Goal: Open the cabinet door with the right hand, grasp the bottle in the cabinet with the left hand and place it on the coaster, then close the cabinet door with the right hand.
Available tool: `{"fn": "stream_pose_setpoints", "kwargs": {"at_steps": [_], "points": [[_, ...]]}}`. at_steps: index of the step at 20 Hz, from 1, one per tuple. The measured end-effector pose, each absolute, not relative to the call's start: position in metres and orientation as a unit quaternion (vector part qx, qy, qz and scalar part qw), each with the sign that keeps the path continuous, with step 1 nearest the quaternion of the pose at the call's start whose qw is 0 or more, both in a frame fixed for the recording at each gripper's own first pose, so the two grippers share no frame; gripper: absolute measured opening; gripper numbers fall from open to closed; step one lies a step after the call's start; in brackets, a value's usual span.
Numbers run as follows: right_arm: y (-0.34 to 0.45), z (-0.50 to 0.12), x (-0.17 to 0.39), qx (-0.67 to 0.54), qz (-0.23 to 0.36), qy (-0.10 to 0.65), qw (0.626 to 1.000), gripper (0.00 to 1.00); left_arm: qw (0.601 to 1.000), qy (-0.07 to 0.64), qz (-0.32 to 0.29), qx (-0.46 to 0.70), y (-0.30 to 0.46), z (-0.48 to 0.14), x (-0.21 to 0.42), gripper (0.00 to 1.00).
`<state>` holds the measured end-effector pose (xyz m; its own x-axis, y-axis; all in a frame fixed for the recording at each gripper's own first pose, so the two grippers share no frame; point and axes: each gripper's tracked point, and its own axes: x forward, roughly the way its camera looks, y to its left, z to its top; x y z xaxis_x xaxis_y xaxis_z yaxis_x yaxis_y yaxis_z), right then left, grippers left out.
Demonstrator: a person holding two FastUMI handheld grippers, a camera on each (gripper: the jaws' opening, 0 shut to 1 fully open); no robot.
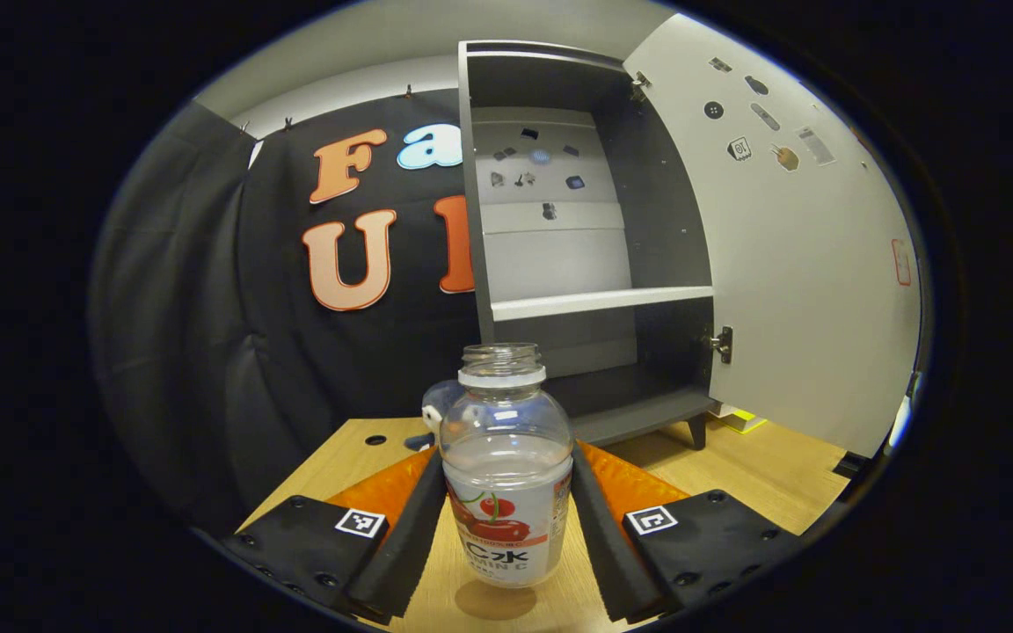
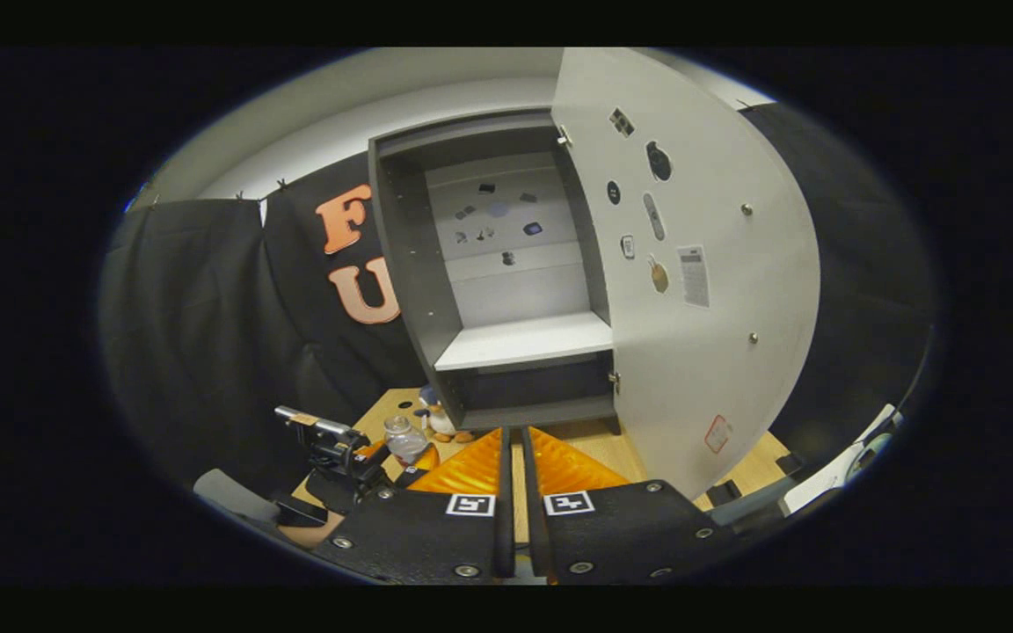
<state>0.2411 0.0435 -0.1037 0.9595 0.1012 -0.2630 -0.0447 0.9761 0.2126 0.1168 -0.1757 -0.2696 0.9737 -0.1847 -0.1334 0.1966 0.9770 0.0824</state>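
Observation:
A clear, uncapped bottle with a red fruit label stands upright between my left gripper's fingers. The left gripper is shut on it, one finger pressing each side. A round tan patch lies on the wooden table right under the bottle; coaster or shadow, I cannot tell. Behind stands the grey cabinet, its pale door swung wide to the right. In the right gripper view, my right gripper is shut on nothing, in front of the cabinet and left of the door. The left gripper and bottle appear low on the left.
A small toy figure sits on the table by the cabinet's left foot, just behind the bottle. A white shelf splits the cabinet. A yellow object lies under the open door. A hole marks the table's far left.

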Motion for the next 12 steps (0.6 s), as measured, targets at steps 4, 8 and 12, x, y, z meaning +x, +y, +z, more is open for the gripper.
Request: {"fn": "stream_pose_setpoints", "kwargs": {"at_steps": [4,8,12], "points": [[0.048,-0.131,0.242,0.106,0.032,0.175,0.978,0.06,0.991,0.087,-0.096,0.038,-0.165,-0.313,0.114,0.84],[0.053,-0.147,0.243,0.103,0.03,0.201,0.974,0.06,0.99,0.108,-0.09,0.031,-0.159,-0.347,0.119,0.85],[0.055,-0.164,0.242,0.105,0.024,0.226,0.968,0.06,0.988,0.133,-0.079,0.025,-0.149,-0.372,0.125,0.85]]}}
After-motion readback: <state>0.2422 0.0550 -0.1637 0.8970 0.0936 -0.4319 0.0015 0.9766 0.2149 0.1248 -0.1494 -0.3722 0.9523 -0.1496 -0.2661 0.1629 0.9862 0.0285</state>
